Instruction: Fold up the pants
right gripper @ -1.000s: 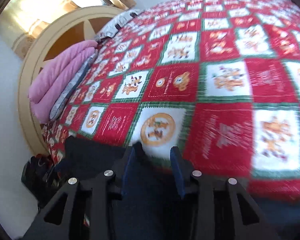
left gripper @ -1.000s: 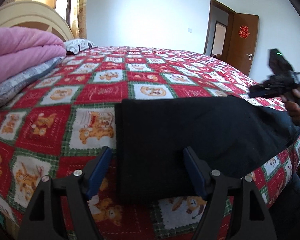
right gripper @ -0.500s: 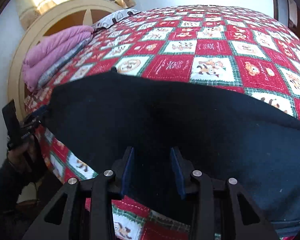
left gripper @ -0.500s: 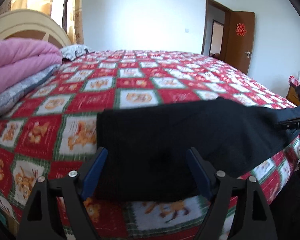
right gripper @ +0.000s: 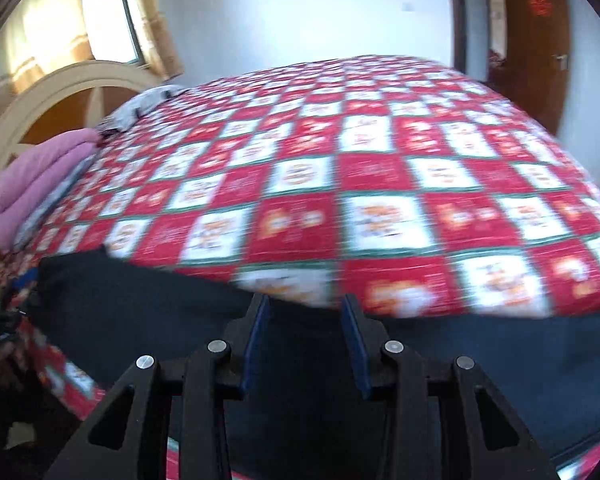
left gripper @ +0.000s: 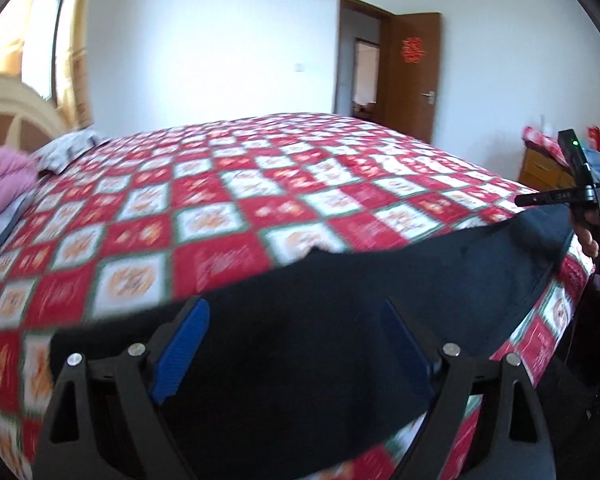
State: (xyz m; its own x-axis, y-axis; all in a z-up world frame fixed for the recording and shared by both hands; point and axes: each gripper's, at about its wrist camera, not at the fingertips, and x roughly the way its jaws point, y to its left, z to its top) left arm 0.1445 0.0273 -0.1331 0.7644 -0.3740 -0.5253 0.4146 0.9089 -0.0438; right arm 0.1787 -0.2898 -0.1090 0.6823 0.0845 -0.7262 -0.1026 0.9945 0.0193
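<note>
Pants [left gripper: 340,320]: dark, flat on the bed's near edge, atop the red/white checked quilt [left gripper: 228,216]. Long axis runs along that edge, left to right in both wrist views; right end hangs a bit past the mattress corner. Which end is the waist: can't tell.
L gripper [left gripper: 296,344]: points down at a slant over pants' mid part. Jaws opening, wide apart; cloth lies below and between the blue pads [left gripper: 180,352], pads not pressing it. Nothing grasped.
R gripper [right gripper: 305,340]: tilted down over pants' far edge, where cloth meets quilt. Jaws part-open, steady gap; blue pads [right gripper: 256,344] clear of cloth. Nothing grasped.
R hand [left gripper: 598,228]: seen from L view at frame's right, above pants' right end, wrapped round gripper handle; green light on the unit.
Writing: red paper ornament on brown door [left gripper: 414,50], characters too blurred to read. Quilt squares carry print, unreadable.
Other: pink folded blanket [right gripper: 36,176] by headboard [right gripper: 60,92], well apart from pants.
</note>
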